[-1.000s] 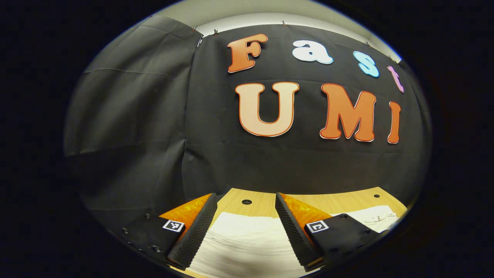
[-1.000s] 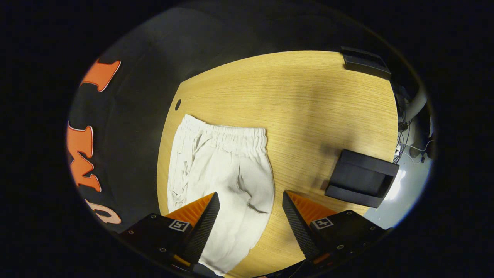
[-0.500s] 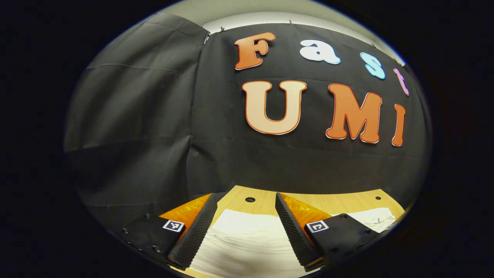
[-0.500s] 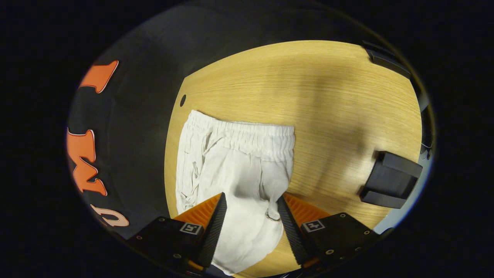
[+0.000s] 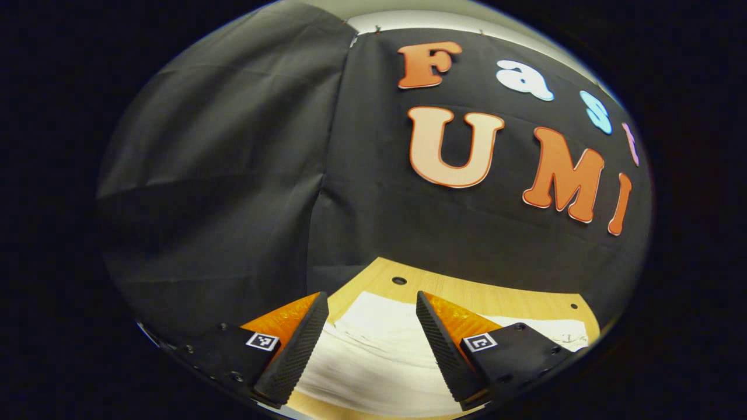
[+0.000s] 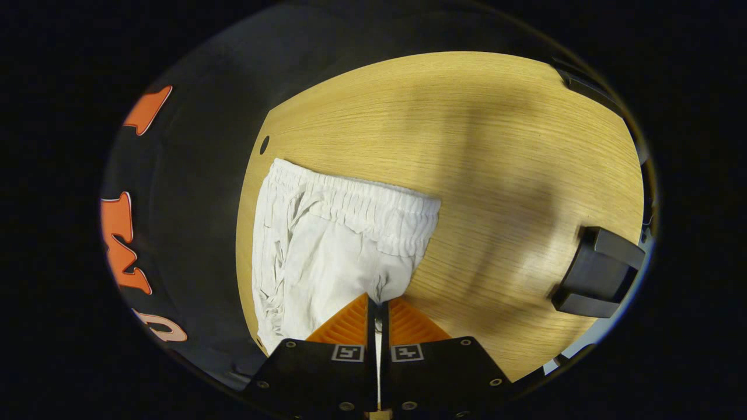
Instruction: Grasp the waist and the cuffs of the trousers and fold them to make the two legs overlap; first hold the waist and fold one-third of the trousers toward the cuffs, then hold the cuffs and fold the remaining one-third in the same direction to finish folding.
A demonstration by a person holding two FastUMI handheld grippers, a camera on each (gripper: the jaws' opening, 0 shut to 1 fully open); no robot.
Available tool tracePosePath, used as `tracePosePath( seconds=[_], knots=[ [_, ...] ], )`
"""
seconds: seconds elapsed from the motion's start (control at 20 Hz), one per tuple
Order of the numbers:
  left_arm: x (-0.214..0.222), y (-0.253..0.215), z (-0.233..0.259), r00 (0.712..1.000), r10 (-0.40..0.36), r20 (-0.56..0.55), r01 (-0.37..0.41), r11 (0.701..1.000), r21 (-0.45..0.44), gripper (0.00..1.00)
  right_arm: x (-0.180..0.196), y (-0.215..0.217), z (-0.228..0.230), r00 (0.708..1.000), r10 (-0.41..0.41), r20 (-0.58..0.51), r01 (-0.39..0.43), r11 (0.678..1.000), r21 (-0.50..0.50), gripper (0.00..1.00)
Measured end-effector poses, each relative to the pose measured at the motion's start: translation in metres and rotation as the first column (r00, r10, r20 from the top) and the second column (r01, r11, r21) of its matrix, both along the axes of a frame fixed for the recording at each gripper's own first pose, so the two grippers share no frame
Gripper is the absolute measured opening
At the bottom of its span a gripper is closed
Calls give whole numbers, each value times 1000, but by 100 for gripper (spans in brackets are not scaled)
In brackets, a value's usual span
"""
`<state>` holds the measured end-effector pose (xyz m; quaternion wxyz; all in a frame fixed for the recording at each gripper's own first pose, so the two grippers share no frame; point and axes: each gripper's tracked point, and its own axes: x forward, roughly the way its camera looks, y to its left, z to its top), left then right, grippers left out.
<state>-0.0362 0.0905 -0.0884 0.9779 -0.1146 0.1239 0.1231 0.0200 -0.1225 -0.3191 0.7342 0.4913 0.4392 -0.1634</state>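
White trousers point(image 6: 327, 245) lie on the wooden table point(image 6: 496, 151), their elastic waist point(image 6: 362, 204) toward the far side in the right gripper view. My right gripper point(image 6: 378, 302) is shut on the trouser cloth below the waist, and the fabric puckers at its fingertips. In the left gripper view the white trousers point(image 5: 379, 350) spread flat under and between the fingers. My left gripper point(image 5: 370, 303) stands open above the cloth with nothing pinched between its fingers.
A black box-like object point(image 6: 601, 274) stands on the table at the right in the right gripper view. Small round holes point(image 5: 399, 280) mark the tabletop near the back edge. The black booth cloth point(image 5: 233, 175) hangs close behind the table.
My right gripper has gone from open to shut on the trouser fabric and bunched it. The left gripper has turned left, still open over the cloth.
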Motion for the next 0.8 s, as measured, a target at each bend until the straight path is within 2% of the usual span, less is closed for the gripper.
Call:
tracePosePath(
  seconds=[0.1, 0.15, 0.25, 0.3, 0.35, 0.45, 0.55, 0.65, 0.7, 0.8],
  knots=[
    [-16, 10, -28, 999, 31, -40, -36, 989, -143, 99, 0, 0, 0, 1000, 1, -5, -1, 1000, 2, 2],
    [-21, 16, -38, 997, 48, -53, -59, 973, -221, 99, 0, 1, 0, 1000, 6, -6, -6, 1000, 1, 2],
    [-31, 20, -66, 994, 68, -87, -96, 924, -371, 99, -1, 1, -1, 1000, 14, -10, -14, 1000, -2, 2],
    [-35, 24, -81, 990, 77, -118, -119, 901, -417, 95, -1, 1, -1, 1000, 16, -13, -16, 1000, -3, 2],
    [-43, 23, -98, 985, 85, -150, -145, 881, -450, 99, -1, 1, -1, 1000, 17, -16, -17, 1000, -2, 2],
    [-54, 28, -126, 970, 120, -212, -214, 836, -505, 99, -2, 1, -1, 999, 23, -23, -23, 1000, -2, 2],
    [-69, 36, -156, 941, 155, -302, -307, 766, -565, 99, -2, 1, -1, 999, 22, -27, -22, 1000, 3, 2],
    [-85, 49, -183, 912, 200, -359, -394, 673, -626, 99, -1, 2, -1, 999, 22, -24, -22, 1000, 9, 3],
    [-93, 53, -195, 899, 211, -384, -425, 636, -644, 99, -2, 2, -1, 1000, 19, -23, -19, 1000, 14, 2],
    [-104, 53, -199, 881, 213, -423, -462, 583, -669, 99, -2, 3, -1, 1000, 7, -26, -7, 1000, 27, 2]
  ],
)
